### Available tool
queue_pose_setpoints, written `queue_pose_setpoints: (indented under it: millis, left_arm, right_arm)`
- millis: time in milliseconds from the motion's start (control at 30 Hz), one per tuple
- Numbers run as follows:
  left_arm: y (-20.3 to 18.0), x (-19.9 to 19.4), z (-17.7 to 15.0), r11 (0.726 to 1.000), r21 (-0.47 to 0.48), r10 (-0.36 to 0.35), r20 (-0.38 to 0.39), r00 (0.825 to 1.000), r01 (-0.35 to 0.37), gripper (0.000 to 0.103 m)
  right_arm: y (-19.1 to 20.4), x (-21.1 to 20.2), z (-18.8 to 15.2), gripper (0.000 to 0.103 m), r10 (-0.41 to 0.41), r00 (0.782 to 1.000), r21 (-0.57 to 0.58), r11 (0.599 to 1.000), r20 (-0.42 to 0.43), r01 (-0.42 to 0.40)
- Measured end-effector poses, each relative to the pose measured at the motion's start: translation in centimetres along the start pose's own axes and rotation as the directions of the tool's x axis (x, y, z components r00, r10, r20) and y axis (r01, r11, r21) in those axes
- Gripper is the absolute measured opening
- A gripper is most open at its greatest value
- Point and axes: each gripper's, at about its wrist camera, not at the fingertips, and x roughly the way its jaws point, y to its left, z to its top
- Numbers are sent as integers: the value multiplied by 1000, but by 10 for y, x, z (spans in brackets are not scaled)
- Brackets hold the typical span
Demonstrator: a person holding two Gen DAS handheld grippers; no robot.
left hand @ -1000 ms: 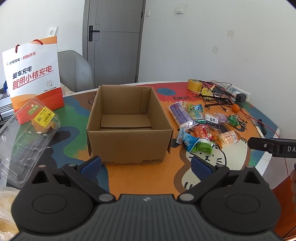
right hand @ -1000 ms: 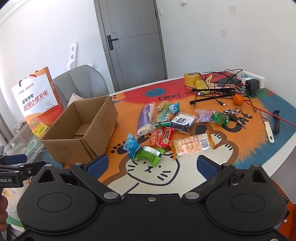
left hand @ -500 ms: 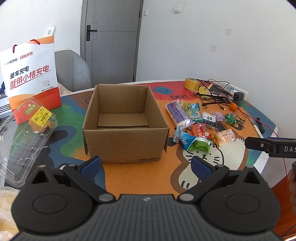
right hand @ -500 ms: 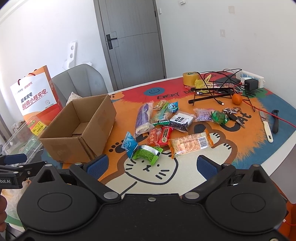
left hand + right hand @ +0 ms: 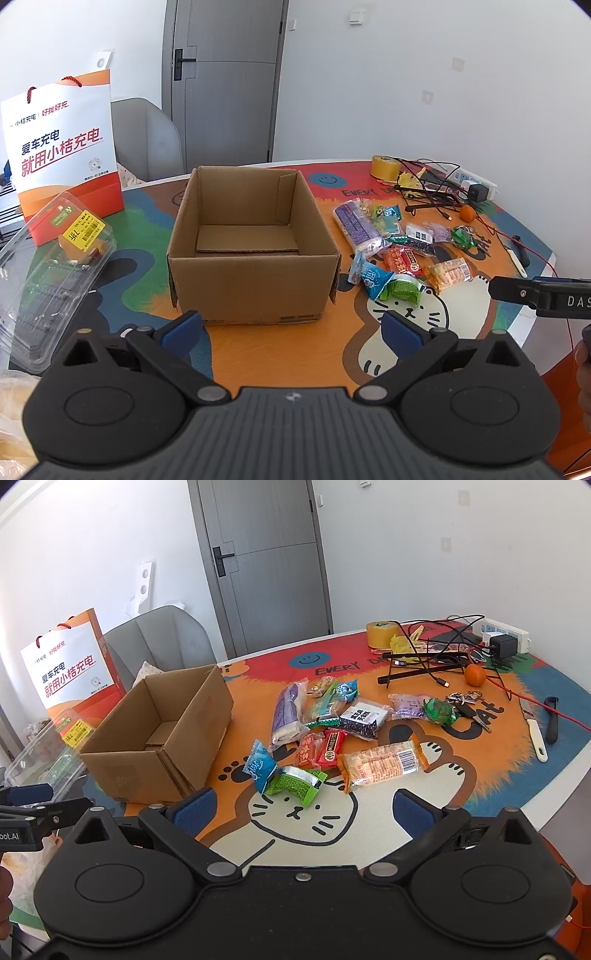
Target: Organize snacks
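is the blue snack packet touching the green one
Touching. In the right wrist view the blue packet has its lower corner against the green packet, overlapping it with no mat visible between.

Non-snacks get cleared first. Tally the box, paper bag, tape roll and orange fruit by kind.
Box: 1
Bag: 1
Tape roll: 1
Orange: 1
Total: 4

- I read this as a home room: grey door (image 5: 266, 565), white walls, padded chair (image 5: 162, 638).
- Cartoon-cat table mat (image 5: 369, 827); power strip (image 5: 506, 633) and cables at table's far right edge.
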Motion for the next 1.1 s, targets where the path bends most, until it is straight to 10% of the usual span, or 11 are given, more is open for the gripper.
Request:
queue_pose_setpoints:
  millis: [1100]
  left_arm:
    - [2,2,0,1000,-9,10,5,1000,-10,102]
  right_arm:
    - [-3,2,0,103,-2,1000,7,1000,-5,2]
